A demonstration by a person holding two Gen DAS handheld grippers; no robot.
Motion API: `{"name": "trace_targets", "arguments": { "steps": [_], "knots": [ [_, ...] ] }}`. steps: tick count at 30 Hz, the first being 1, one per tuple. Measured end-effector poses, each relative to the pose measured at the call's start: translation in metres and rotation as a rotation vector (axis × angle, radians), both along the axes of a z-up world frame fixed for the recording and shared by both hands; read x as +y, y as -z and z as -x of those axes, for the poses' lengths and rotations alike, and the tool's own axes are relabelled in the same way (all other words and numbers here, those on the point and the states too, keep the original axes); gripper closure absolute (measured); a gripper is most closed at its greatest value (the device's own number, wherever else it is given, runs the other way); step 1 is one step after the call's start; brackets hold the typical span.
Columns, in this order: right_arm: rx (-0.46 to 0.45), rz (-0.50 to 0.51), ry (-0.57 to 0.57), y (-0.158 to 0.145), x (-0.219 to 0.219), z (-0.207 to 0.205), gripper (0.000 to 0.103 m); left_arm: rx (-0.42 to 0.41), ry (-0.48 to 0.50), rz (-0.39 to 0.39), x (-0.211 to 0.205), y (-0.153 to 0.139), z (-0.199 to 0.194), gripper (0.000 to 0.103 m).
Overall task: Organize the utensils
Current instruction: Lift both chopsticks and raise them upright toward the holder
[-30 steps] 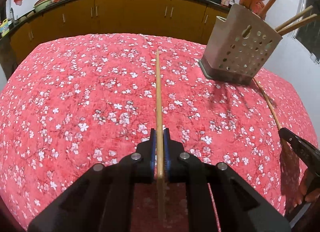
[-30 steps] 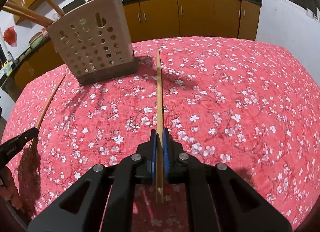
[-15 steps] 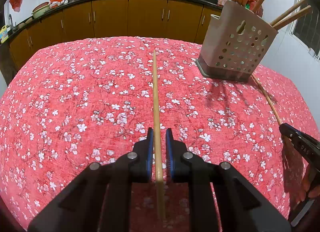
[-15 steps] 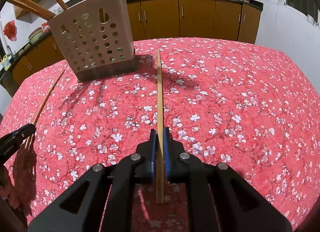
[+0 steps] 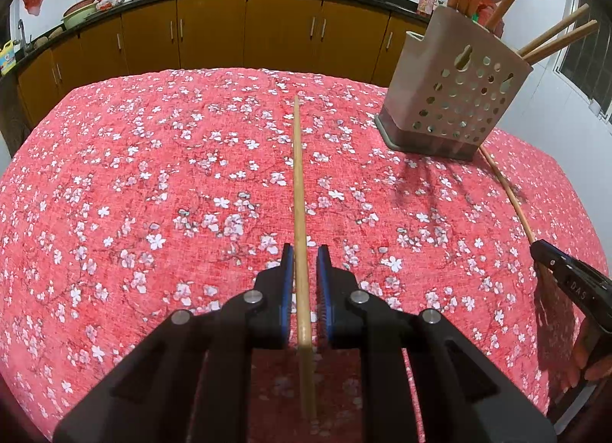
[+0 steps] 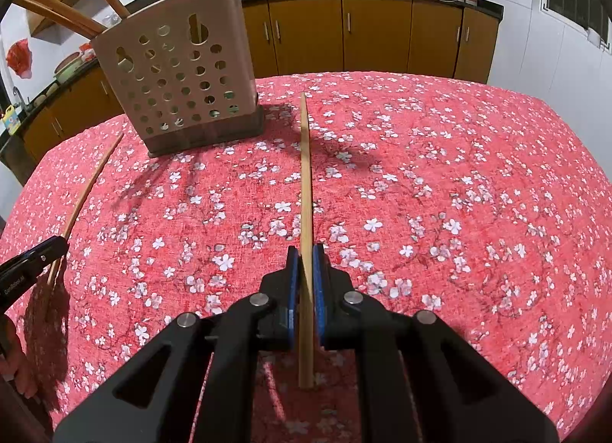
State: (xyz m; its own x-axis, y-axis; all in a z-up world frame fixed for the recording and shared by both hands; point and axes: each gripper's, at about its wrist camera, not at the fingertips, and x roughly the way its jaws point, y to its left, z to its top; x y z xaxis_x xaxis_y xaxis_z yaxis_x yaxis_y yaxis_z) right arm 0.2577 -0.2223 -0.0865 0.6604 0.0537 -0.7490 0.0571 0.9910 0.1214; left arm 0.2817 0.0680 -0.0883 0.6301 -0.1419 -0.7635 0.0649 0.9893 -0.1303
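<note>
In the left wrist view a wooden chopstick (image 5: 298, 183) lies between the jaws of my left gripper (image 5: 305, 251). It rests against the left pad, with a gap to the right pad, so the jaws stand slightly open. My right gripper (image 6: 305, 251) is shut on a second chopstick (image 6: 306, 175) that points at the base of the beige perforated utensil holder (image 6: 179, 75). The holder (image 5: 455, 98) stands upright with several wooden sticks in it. Each view shows the other gripper at its edge: right gripper (image 5: 535, 248), left gripper (image 6: 57, 244).
The table wears a red cloth with white blossoms (image 5: 153, 175). Behind it runs a dark counter over orange cupboards (image 5: 214, 33), with woks and bottles on top. A person's fingers (image 5: 589, 347) show at the right edge. The holder's shadows fall on the cloth in front of it.
My left jaws have parted a little, leaving a gap beside the chopstick they had pinched. The right gripper keeps its grip. Neither hand has shifted noticeably.
</note>
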Motion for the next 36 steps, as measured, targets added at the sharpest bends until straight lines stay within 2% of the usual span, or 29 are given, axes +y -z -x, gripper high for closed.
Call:
{"name": "trace_targets", "arguments": {
  "steps": [13,18,22,26,30,36],
  "knots": [
    [0.0,0.0,0.001,0.0,0.0,-0.001,0.094,0.0,0.0,-0.004,-0.001,0.0,0.0,0.088],
    [0.0,0.002,0.001,-0.001,0.0,0.001,0.094,-0.002,-0.006,-0.082,-0.011,0.0,0.006,0.088],
    [-0.002,-0.012,-0.003,-0.001,-0.001,0.003,0.094,-0.001,-0.012,-0.086,-0.011,-0.001,0.013,0.088],
    [-0.007,-0.031,-0.007,-0.002,-0.004,0.004,0.095,-0.001,-0.021,-0.099,-0.011,-0.001,0.015,0.095],
    [-0.056,-0.029,-0.016,-0.014,-0.006,0.015,0.095,0.016,-0.006,-0.1,-0.01,-0.005,0.018,0.095],
    [-0.171,-0.025,-0.008,-0.049,-0.014,0.034,0.095,-0.027,-0.003,-0.078,0.0,-0.03,0.032,0.095]
  ]
}}
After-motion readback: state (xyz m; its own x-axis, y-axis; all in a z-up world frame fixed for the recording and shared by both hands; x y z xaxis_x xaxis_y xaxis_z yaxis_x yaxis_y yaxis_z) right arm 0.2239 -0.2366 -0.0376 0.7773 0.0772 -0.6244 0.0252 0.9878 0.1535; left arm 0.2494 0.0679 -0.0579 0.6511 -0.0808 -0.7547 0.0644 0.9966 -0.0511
